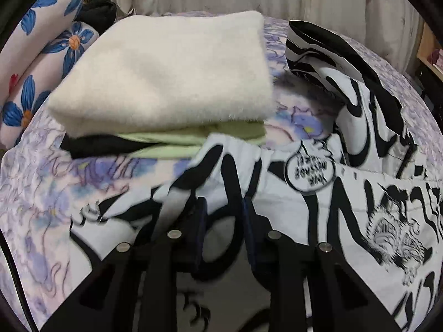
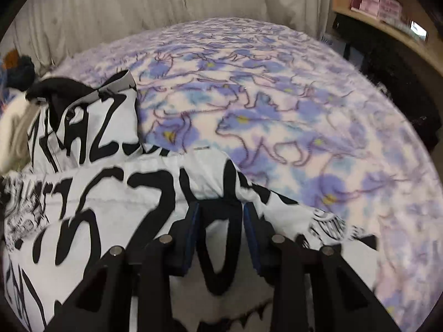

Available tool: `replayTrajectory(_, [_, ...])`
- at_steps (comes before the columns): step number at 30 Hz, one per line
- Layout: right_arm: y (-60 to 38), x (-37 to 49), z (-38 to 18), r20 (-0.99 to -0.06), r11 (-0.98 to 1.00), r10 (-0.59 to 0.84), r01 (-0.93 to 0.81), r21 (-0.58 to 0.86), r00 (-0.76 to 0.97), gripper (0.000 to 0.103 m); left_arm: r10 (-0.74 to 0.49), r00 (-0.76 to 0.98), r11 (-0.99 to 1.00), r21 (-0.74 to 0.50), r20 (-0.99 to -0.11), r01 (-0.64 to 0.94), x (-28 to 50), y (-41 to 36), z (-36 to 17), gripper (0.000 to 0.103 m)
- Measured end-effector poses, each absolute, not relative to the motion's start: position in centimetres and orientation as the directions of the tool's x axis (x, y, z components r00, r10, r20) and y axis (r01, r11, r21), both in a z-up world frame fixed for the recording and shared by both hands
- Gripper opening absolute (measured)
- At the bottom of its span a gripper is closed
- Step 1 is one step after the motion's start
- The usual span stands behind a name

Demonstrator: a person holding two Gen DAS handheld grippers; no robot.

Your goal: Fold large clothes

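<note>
You see both views under soft, even indoor light, with no glare and only faint shadows. Fisheye bending curves the edges inside dark corners, and motion blur smears the nearest printed cloth.

Three folded garments are stacked at ten o'clock: one cream fleece, one green piece, one black piece; one printed garment lies at four.

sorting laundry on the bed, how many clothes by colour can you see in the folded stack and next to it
cream, fluffy, top of the stack: 1
light green, under the cream one: 1
black, bottom of the stack: 1
white with black print, spread beside the stack: 1
total: 4
A dark bundle lies behind the stack; too unclear to count.
</note>
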State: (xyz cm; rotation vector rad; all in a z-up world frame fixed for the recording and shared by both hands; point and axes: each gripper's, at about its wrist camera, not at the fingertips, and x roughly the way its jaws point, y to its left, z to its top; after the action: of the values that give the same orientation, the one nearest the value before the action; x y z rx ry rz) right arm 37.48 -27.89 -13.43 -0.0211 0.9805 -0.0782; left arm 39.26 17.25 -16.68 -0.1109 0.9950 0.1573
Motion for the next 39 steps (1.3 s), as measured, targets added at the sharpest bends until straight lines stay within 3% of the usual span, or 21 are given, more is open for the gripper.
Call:
replayTrajectory(5, [-24.4, 33.1, -10.1, -0.813, 0.994, 0.104, -0.039, 0.099, 0.572, 0.033, -0.01, 0.542, 0.986, -0.097, -0.84, -0.132, 35.0, 15.3, -14.0, 0.027])
replayTrajectory(9, [-20.4, 28.8, -9.4, -0.805, 0.982, 0.18, -0.144, 0.119, 0.565, 0.038, -0.043, 0.579, 0.996, -0.084, -0.814, -0.044, 29.8, 12.6, -12.4, 0.033])
replayTrajectory(14, [-20.0, 24.6, -11.4, -0.828, 0.987, 0.141, -0.14, 0.077, 0.543, 0.04, -0.003, 0.544, 0.999, -0.028, -0.839, -0.038, 24.4, 11.7, -14.3, 0.035])
replayTrajectory(20, [-28.4, 21.4, -13.4, -0.842, 0.997, 0.037, 0.04, 0.069, 0.538, 0.04, 0.092, 0.55, 0.993, 0.036, -0.83, -0.112, 20.6, 15.3, -16.2, 0.035])
replayTrajectory(25, [-32.1, 19.2, -11.8, -0.825, 0.983, 0.082, 0.093, 0.161, 0.559, 0.04, 0.053, 0.55, 0.985, -0.048, -0.833, -0.168, 19.5, 18.3, -15.3, 0.035])
replayTrajectory(32, [-31.8, 17.3, -10.5, -0.823, 0.969, 0.115, 0.121, 0.217, 0.557, 0.041, 0.048, 0.541, 0.981, -0.063, -0.84, -0.185, 17.9, 18.6, -14.2, 0.037])
replayTrajectory(36, [-32.1, 15.4, -9.8, -0.81, 0.949, 0.171, 0.126, 0.288, 0.56, 0.043, 0.022, 0.553, 0.975, -0.105, -0.833, -0.198, 16.4, 19.0, -12.9, 0.065])
replayTrajectory(39, [-32.4, 14.0, -9.5, -0.796, 0.928, 0.219, 0.13, 0.348, 0.564, 0.055, -0.009, 0.563, 0.967, -0.151, -0.826, -0.207, 15.0, 19.6, -12.4, 0.069])
